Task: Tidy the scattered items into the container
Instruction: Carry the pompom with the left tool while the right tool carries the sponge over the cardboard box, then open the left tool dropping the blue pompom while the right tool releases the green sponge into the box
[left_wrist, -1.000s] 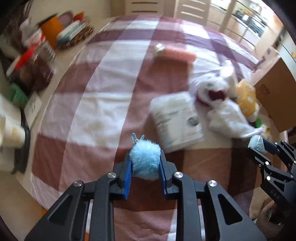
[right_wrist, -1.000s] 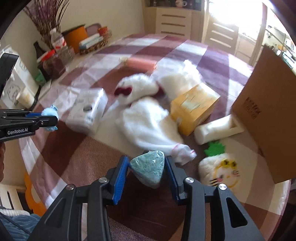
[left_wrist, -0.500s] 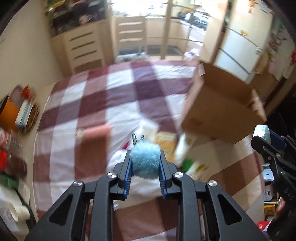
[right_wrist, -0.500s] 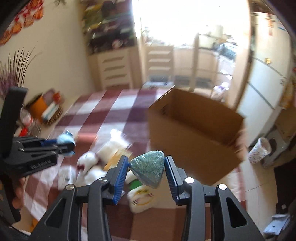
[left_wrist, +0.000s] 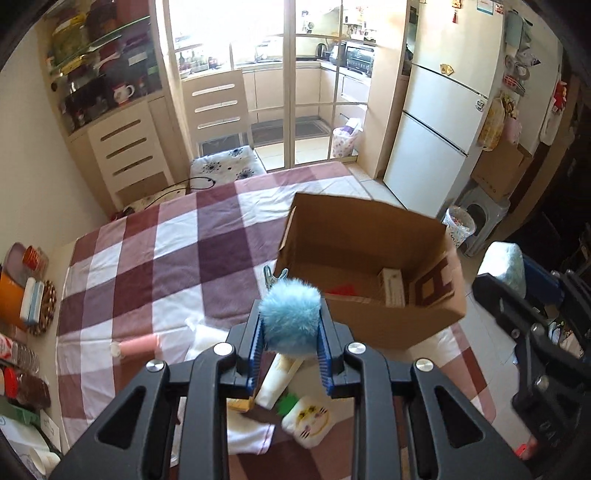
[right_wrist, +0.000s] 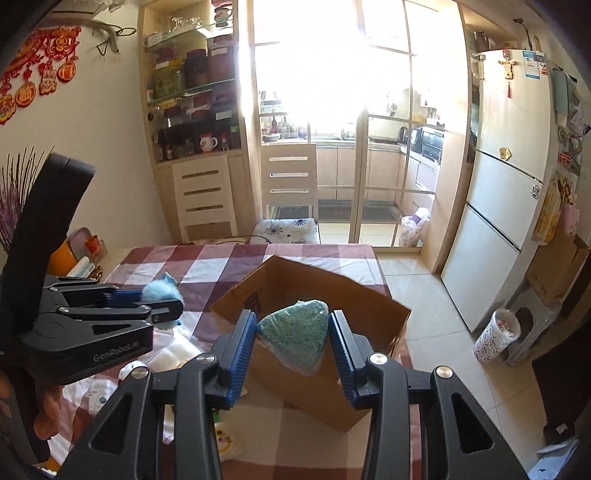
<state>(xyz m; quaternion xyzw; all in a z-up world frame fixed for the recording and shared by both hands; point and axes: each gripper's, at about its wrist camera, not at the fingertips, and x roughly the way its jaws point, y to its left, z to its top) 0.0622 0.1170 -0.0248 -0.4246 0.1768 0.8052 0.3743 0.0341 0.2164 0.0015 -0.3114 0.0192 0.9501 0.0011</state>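
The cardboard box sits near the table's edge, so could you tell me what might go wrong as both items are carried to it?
1. The box overhangs the table's corner; a bump could tip it off.
2. The left tongs hold the blue pompom short of the opening; released now, it lands outside.

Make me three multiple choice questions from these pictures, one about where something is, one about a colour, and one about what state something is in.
1. Where does the cardboard box stand?
A. on the checked tablecloth
B. on the floor
C. on the chair

2. What colour is the fluffy pompom in the left tool?
A. red
B. light blue
C. black

3. What state is the right tool in?
A. open and empty
B. lying on the table
C. shut on the green triangular packet

Answers: 1 A, the box rests on the cloth-covered table. 2 B, its fur is pale blue. 3 C, both blue pads press the packet's sides.
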